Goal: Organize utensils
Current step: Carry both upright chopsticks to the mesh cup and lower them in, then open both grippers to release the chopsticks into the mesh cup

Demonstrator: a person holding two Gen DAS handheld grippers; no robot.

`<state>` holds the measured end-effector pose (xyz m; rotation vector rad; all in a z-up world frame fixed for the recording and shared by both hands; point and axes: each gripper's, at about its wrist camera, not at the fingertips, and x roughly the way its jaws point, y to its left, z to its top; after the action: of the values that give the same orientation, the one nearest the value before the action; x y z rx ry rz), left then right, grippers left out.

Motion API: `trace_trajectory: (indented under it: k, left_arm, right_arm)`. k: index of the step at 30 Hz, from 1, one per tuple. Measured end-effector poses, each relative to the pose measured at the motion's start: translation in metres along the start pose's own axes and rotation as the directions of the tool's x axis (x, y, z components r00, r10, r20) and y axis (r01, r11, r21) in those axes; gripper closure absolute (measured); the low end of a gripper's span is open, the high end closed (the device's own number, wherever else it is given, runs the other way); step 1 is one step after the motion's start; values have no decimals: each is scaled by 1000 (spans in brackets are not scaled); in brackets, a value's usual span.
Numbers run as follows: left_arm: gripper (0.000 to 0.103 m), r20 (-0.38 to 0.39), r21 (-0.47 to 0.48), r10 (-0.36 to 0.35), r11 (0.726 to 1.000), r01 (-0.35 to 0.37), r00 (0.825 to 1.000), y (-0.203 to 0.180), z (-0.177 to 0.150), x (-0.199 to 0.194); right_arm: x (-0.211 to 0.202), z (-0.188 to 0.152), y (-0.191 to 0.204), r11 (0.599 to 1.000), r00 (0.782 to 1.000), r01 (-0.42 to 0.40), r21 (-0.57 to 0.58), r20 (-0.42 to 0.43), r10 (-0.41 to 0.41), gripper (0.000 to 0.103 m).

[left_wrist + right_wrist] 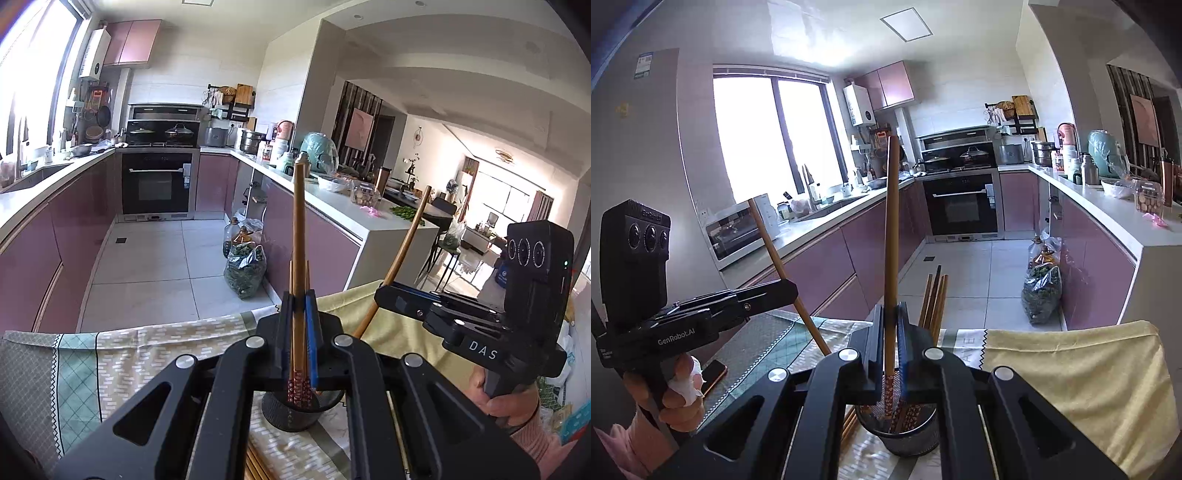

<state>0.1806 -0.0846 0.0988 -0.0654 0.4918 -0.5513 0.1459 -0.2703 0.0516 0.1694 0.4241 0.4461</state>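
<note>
Several chopsticks already stand in the black mesh holder (900, 432) on the cloth-covered tabletop (1071, 387), so the sorting looks partly done; a few loose chopsticks (258, 465) lie beside the holder. The left hand-held gripper (299, 317) is clamped on one chopstick (298, 229), upright just above the holder. The right hand-held gripper (889, 325) pinches another chopstick (892, 229), also over it.

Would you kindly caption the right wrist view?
Right gripper shut on a chopstick above the mesh holder.
</note>
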Motion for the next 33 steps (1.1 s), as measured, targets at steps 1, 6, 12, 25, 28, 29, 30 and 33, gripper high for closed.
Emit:
trace_trajectory:
  k: [1,6,12,25,28,29,30,33]
  left_arm:
    - [96,-17,3,4,1000,-4,1000,0,-1,6]
    - [96,-98,22,28,999,-26,995,3,-13,33]
    - [96,-209,60,21,998,-9,978,7,-30,56]
    - [95,-269,35,19,999,-10,963,24,-28,94]
    - [88,-263,31,29,999,-21,964,25,-31,95]
    - [87,-257,33,38,999,-30,966,26,-32,93]
    - [86,-249,36,48,999,-40,967,26,-34,91]
    - [82,-208,40,75,997,-68,975,28,-40,77]
  right_arm:
    - [4,-1,-1,1000,1000,4,1,-10,-4,97]
    - [26,-10,-5,1000,996,23,-4,-83,-23,97]
    - [47,-25,-4,1000,979,10,9,-201,-8,97]
    - [73,-33,-16,997,968,34,74,-252,-15,95]
    - [72,-34,-18,996,969,36,84,-248,-14,94]
    - [71,-35,-18,996,970,38,85,-244,-16,94]
    - [70,-36,-18,996,971,37,85,-240,-16,94]
    - [63,-38,-16,996,975,30,80,-223,-12,92]
